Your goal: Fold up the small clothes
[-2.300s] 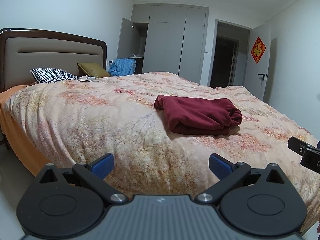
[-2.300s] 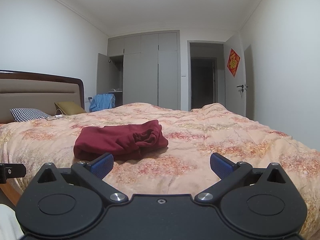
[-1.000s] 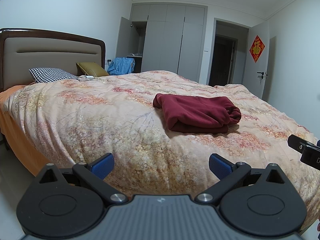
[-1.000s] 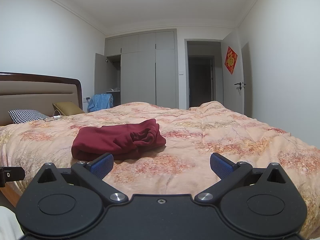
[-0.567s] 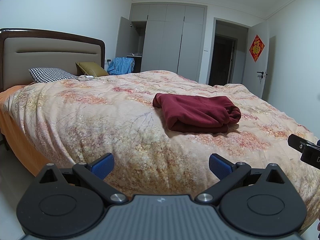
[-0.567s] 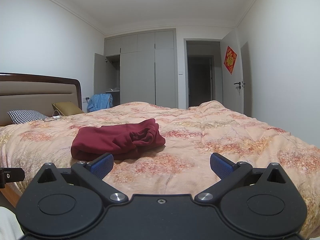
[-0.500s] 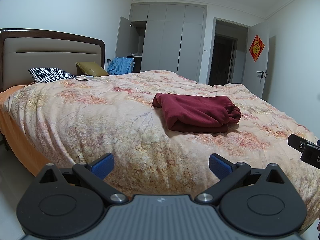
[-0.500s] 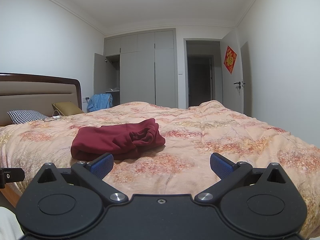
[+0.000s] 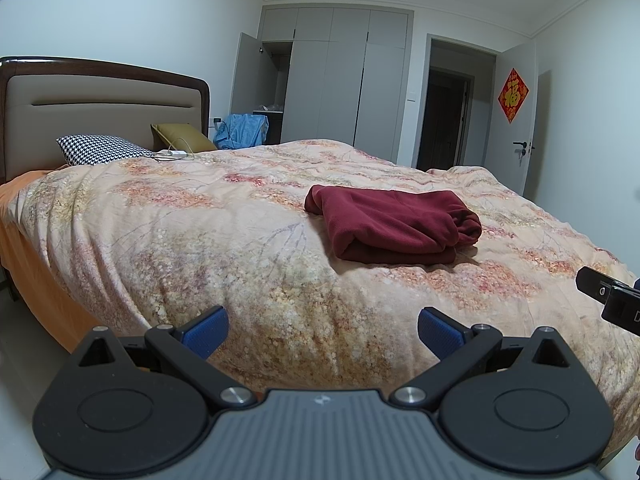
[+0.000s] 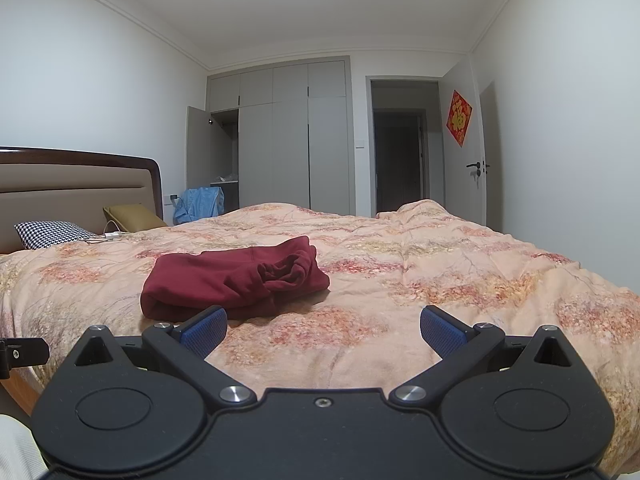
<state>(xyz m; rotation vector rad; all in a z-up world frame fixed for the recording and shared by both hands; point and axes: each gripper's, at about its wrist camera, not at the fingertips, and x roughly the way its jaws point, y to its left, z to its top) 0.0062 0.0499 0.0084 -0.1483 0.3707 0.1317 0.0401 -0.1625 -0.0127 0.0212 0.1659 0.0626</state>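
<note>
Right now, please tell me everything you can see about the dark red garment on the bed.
The dark red garment is a soft, thick-looking knit, already folded into a flat bundle of several layers. Its right end shows bunched, rolled edges. It lies on the floral quilt, near the middle of the bed. Nothing else touches it; both tools are apart from it.

We hold both tools level and pointing forward, side by side and apart. Our left tool (image 9: 322, 326) has its blue-padded fingers (image 9: 204, 330) spread wide with nothing between them. Our right tool (image 10: 323, 328) is spread just as wide, also holding nothing. The tip of the right tool shows at the right edge of the left wrist view.
</note>
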